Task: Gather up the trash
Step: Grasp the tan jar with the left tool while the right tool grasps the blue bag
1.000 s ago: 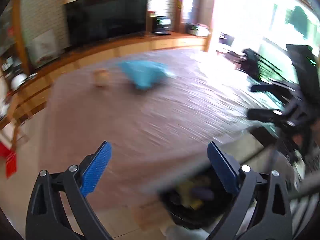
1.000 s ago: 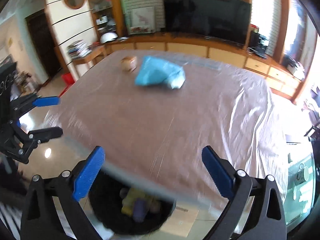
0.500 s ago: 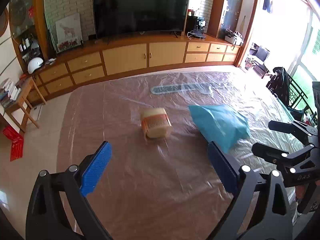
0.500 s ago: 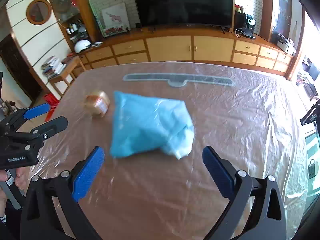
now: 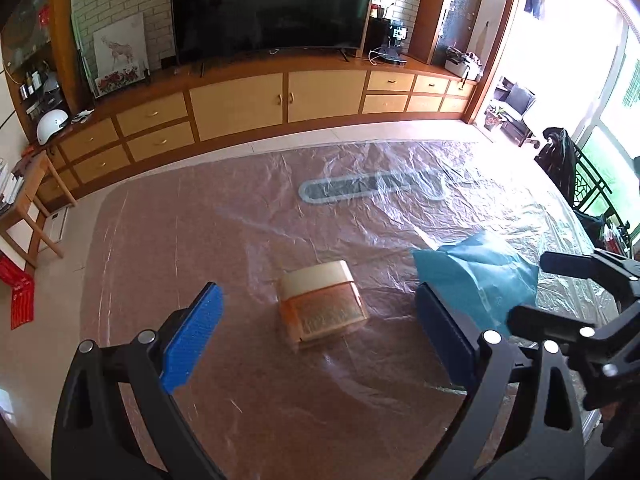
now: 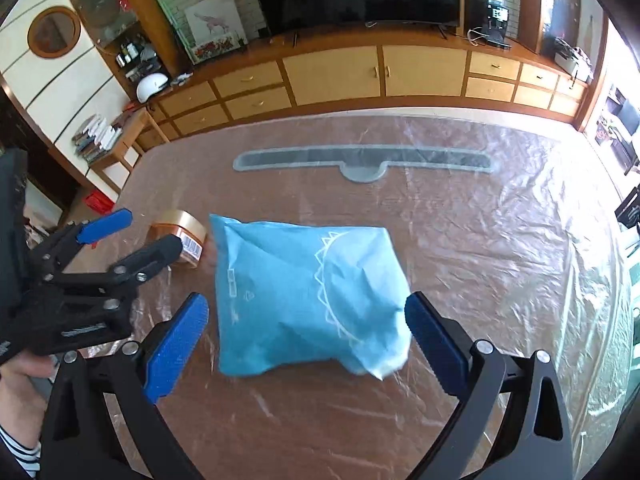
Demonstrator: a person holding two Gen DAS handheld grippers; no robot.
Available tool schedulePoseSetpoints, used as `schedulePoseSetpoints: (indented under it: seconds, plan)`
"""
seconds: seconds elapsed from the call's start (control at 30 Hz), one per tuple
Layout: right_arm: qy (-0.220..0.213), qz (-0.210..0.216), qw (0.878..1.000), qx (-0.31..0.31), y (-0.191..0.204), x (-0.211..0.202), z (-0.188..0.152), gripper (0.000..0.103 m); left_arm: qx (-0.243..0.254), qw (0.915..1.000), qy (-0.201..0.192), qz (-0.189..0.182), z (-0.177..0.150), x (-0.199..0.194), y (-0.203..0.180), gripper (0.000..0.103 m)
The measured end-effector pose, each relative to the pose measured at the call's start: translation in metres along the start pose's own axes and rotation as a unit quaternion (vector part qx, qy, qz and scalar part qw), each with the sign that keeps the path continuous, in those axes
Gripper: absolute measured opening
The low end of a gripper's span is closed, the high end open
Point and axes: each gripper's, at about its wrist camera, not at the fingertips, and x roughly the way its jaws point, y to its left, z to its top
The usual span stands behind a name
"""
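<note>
The right gripper (image 6: 306,344), jaws spread wide, brackets the blue bag (image 6: 308,296); the left gripper (image 5: 318,330), equally wide, faces the small jar (image 5: 322,306).

Right gripper (image 6: 306,350) spread wide, blue-padded fingers (image 6: 176,350) flanking the near end of a crumpled light-blue plastic bag with a white sun-like print (image 6: 308,296). Lies on a brown table under clear wrinkled plastic sheeting (image 6: 480,248). Just left of the bag, touching or nearly so, a small round amber jar with a gold lid and barcode label (image 6: 180,238), tipped on its side. Left gripper (image 6: 138,234) parted at the left edge, its dark finger overlapping the jar. Behind, a long grey strip-shaped mat (image 6: 360,160) under the sheeting.
</note>
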Motion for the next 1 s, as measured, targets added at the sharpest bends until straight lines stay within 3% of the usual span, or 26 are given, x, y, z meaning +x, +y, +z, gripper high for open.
schedulePoseSetpoints:
  seconds: [0.27, 0.53, 0.6, 0.67, 0.73, 0.8, 0.93, 1.0]
  plan:
    - [0.009, -0.018, 0.999, -0.026, 0.004, 0.021, 0.001, 0.099, 0.005, 0.9998, 0.010, -0.018, 0.003, 0.015, 0.010, 0.097]
    - [0.045, 0.001, 0.998, -0.037, 0.011, 0.039, 0.001, 0.099, 0.005, 0.9995, 0.015, -0.026, 0.007, 0.022, 0.016, 0.097]
    - [0.042, 0.013, 0.999, -0.025, 0.006, 0.040, -0.002, 0.097, 0.006, 0.9995, 0.015, -0.028, 0.007, 0.022, 0.015, 0.097]
    - [0.033, 0.024, 0.999, -0.022, 0.005, 0.037, -0.004, 0.083, 0.011, 0.9995, 0.015, -0.026, 0.006, 0.022, 0.015, 0.097]
    - [0.033, 0.033, 0.999, -0.026, 0.005, 0.035, -0.004, 0.079, 0.018, 0.9994, 0.020, -0.023, 0.004, 0.023, 0.012, 0.096]
    - [0.033, 0.037, 0.998, -0.028, 0.004, 0.033, -0.005, 0.077, 0.025, 0.9992, 0.024, -0.021, 0.003, 0.024, 0.005, 0.089]
    - [0.020, 0.042, 0.999, -0.016, -0.002, 0.026, -0.006, 0.075, 0.024, 0.9989, 0.033, -0.022, 0.001, 0.028, 0.004, 0.056]
    - [0.015, 0.047, 0.999, -0.009, -0.007, 0.021, -0.005, 0.075, 0.017, 0.9991, 0.031, -0.024, 0.000, 0.028, 0.006, 0.056]
